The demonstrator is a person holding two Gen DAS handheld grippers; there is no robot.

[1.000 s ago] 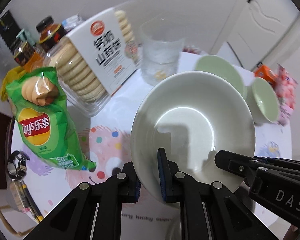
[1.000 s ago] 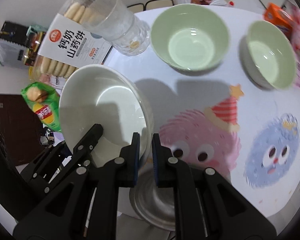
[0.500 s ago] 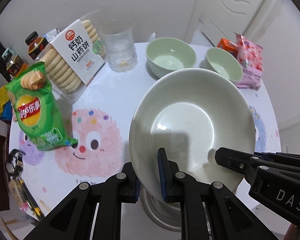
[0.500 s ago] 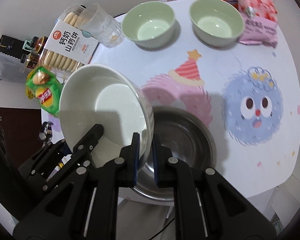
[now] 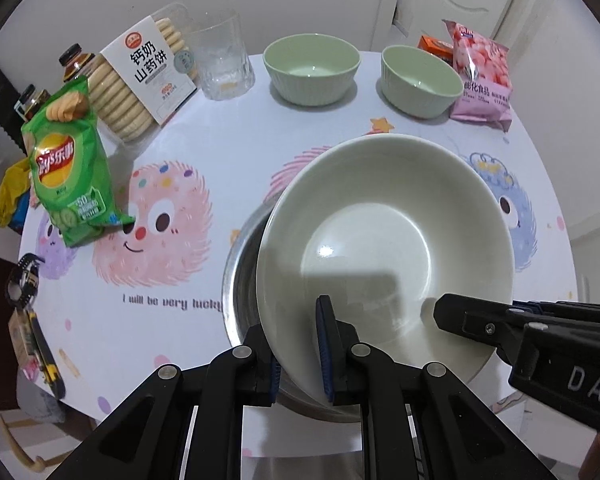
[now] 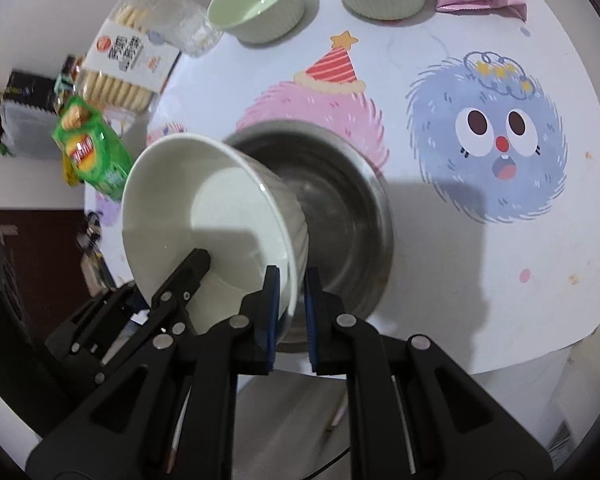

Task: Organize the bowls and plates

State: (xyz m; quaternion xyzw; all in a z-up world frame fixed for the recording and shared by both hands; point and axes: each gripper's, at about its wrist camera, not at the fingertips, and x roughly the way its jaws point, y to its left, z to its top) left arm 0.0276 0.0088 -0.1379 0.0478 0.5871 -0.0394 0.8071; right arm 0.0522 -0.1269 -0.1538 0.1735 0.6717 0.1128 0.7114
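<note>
A large white bowl (image 5: 384, 240) hangs tilted over a steel bowl (image 5: 240, 280) that stands near the table's front edge. My left gripper (image 5: 300, 356) is shut on the white bowl's near rim, one pad inside and one outside. My right gripper (image 6: 290, 308) is shut on the rim of the same white bowl (image 6: 204, 208), above the steel bowl (image 6: 340, 208). In the left wrist view, one of the right gripper's fingers (image 5: 460, 316) reaches into the bowl from the right. Two pale green bowls (image 5: 312, 68) (image 5: 420, 80) stand at the table's far side.
A round table (image 5: 220, 140) with a cartoon cloth carries a green chips bag (image 5: 68, 164), a biscuit box (image 5: 148, 76) and a clear glass (image 5: 222, 60) on the left. A pink snack bag (image 5: 482, 76) and an orange box (image 5: 434, 46) lie at the far right.
Both grippers carried the white bowl back toward the table's front edge. It now hangs over the steel bowl, and the green bowls lie farther away.
</note>
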